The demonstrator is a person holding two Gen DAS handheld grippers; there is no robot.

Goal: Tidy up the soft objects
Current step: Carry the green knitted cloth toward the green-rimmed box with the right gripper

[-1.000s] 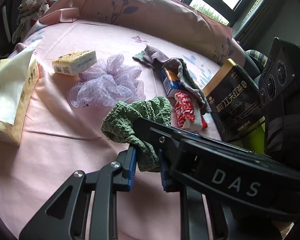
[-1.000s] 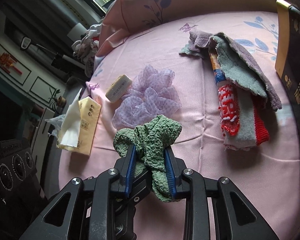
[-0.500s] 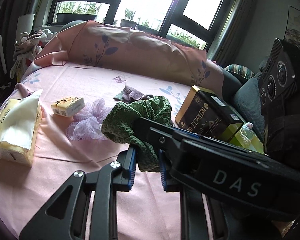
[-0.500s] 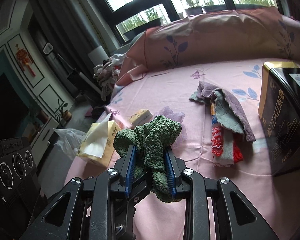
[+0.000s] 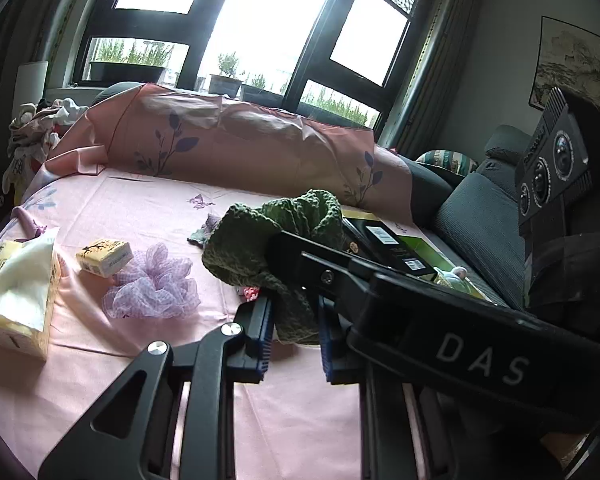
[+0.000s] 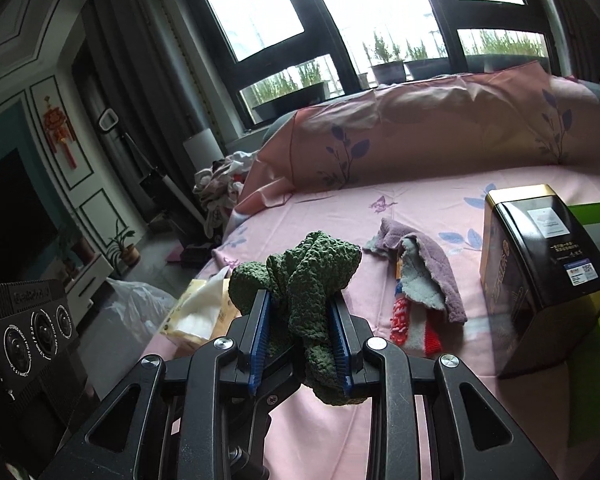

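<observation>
The left wrist view alone showed the lilac mesh bath pouf lying on the pink floral bedsheet, with a small yellow wrapped packet touching its far-left edge and an open yellow tissue box well to the left near the sheet's rim. It also caught the right gripper's black arm crossing in from the right. The right wrist view alone gave a clear sight of the purple and grey cloths heaped over a red-and-white knitted piece, and the black and gold tin box standing upright to their right; from the left wrist only the tin's top edge showed.

The dark green knitted cloth was bunched and crumpled, its weave coarse and nubbly, and was lifted clear of the sheet. The left gripper was clamped on its lower fold, and the right gripper pinched the same bundle between its blue pads, with loops bulging above and a tail hanging below.

Bare pink sheet lay open in the near foreground beneath both grippers and between the pouf and the cloth heap. The sheet's left edge dropped off beside the tissue box; a raised pink-covered backrest bounded the far side.
</observation>
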